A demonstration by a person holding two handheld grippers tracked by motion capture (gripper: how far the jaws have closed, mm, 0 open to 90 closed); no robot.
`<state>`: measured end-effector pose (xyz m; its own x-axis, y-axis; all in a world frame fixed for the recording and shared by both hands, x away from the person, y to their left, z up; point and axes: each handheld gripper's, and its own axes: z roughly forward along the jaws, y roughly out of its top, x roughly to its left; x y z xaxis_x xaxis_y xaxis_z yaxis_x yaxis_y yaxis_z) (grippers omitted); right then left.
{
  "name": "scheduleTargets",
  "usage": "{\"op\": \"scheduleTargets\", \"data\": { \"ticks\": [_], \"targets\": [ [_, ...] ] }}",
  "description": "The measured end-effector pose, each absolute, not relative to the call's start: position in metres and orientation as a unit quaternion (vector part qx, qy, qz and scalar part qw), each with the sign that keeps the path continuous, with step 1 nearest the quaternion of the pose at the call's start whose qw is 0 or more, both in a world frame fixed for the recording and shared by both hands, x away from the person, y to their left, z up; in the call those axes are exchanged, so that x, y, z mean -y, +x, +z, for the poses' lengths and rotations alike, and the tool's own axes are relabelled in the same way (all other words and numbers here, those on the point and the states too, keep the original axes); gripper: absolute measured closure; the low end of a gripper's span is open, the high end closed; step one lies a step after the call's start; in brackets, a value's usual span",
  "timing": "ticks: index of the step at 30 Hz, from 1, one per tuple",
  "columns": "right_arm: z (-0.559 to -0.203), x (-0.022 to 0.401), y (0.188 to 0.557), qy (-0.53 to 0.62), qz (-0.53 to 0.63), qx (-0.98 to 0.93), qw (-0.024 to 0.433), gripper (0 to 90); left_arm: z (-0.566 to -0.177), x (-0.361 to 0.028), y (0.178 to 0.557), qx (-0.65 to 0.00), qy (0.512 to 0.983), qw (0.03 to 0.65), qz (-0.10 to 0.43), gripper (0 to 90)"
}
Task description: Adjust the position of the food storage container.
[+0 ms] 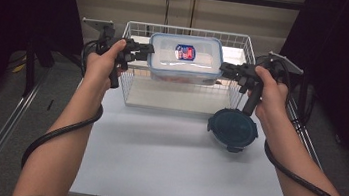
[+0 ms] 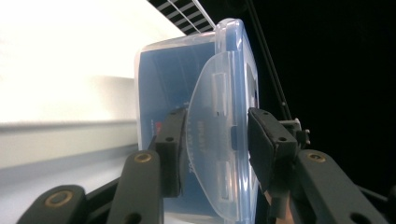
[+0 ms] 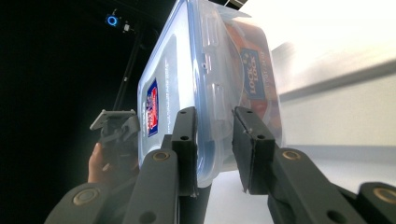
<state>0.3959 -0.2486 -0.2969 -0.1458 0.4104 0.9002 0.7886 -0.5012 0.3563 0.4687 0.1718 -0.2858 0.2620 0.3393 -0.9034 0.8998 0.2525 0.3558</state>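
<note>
A clear rectangular food box (image 1: 185,56) with a blue-rimmed lid and a red and blue label hangs level over the white wire basket (image 1: 191,30), held at both short ends. My left gripper (image 1: 149,52) is shut on the box's left end. In the left gripper view the box (image 2: 163,84) has its side clip between the pads of that gripper (image 2: 212,126). My right gripper (image 1: 224,69) is shut on the right end. In the right gripper view the box (image 3: 163,79) shows orange contents, and the gripper (image 3: 215,123) clamps its rim and clip.
A round dark teal lidded container (image 1: 232,129) sits on the white table (image 1: 164,162) just in front of the basket's right corner, under my right hand. Dark curtains stand at both sides, and a metal rail (image 1: 2,132) runs along the left.
</note>
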Motion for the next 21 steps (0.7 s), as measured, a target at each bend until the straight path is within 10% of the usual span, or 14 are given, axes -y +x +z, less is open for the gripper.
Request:
{"op": "scheduleTargets", "data": {
  "ticks": [21],
  "targets": [
    [-0.297, 0.250, 0.437, -0.655, -0.592, 0.446, 0.148, 71.5, -0.290, -0.164, 0.506, -0.574, 0.538, 0.565, -0.248, 59.1]
  ]
}}
